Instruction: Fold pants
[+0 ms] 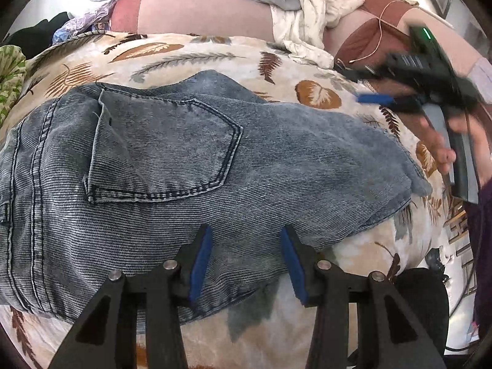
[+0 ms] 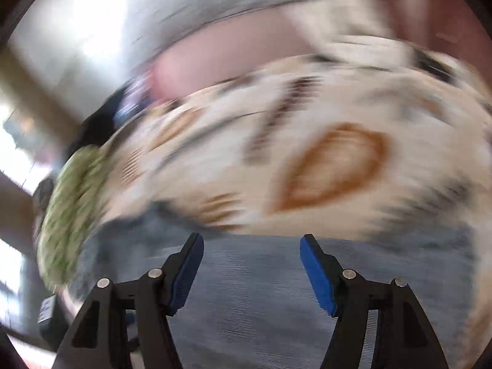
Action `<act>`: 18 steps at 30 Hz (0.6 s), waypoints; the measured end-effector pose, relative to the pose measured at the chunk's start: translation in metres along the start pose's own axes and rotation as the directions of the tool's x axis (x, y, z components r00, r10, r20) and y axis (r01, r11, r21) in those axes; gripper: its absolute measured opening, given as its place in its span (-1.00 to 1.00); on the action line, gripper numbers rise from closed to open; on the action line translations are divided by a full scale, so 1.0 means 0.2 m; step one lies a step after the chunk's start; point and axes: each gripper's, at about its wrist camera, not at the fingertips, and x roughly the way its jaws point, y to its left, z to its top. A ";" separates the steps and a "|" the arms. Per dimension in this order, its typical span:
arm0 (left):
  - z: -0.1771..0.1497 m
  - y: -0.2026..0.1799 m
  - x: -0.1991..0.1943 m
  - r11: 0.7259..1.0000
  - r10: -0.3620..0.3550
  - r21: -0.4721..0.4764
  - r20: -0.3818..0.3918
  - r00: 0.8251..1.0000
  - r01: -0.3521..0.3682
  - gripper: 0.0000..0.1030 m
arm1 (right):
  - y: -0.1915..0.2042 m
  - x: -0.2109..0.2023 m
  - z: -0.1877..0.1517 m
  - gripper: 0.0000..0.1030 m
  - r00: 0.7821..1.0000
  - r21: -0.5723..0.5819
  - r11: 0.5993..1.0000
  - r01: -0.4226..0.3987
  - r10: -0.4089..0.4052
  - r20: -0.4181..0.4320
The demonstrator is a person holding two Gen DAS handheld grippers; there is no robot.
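Blue-grey denim pants (image 1: 172, 160) lie folded on a bed with a leaf-print cover (image 1: 190, 52), back pocket up. My left gripper (image 1: 246, 240) is open above the near edge of the pants, holding nothing. My right gripper (image 1: 373, 98) shows in the left wrist view, held in a hand above the bed to the right of the pants; it is blurred. In the right wrist view the right gripper (image 2: 250, 246) is open and empty over the denim (image 2: 252, 292), and that view is motion-blurred.
Pink and grey pillows (image 1: 200, 15) and a crumpled white cloth (image 1: 307, 24) lie at the head of the bed. A green patterned cloth (image 1: 10, 73) lies at the left edge. The bed's right edge drops to a patterned floor (image 1: 461, 227).
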 end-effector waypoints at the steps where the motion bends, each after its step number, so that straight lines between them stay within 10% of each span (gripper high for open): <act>1: 0.00 0.00 0.00 1.000 0.001 0.003 0.005 1.000 -0.001 -0.08 | 0.10 0.07 0.02 0.34 0.999 -0.036 0.998 -0.044 0.043 -0.034; 10: -0.03 -0.01 -0.01 1.000 -0.016 0.006 0.036 0.999 0.016 -0.08 | 0.52 0.56 0.15 0.17 0.985 -0.142 0.985 -0.101 0.079 -0.155; 18: -0.03 0.01 -0.01 0.999 -0.037 0.012 0.047 0.998 0.036 -0.08 | 0.57 0.77 0.15 -0.87 0.971 -0.229 0.973 -0.032 -0.024 -0.238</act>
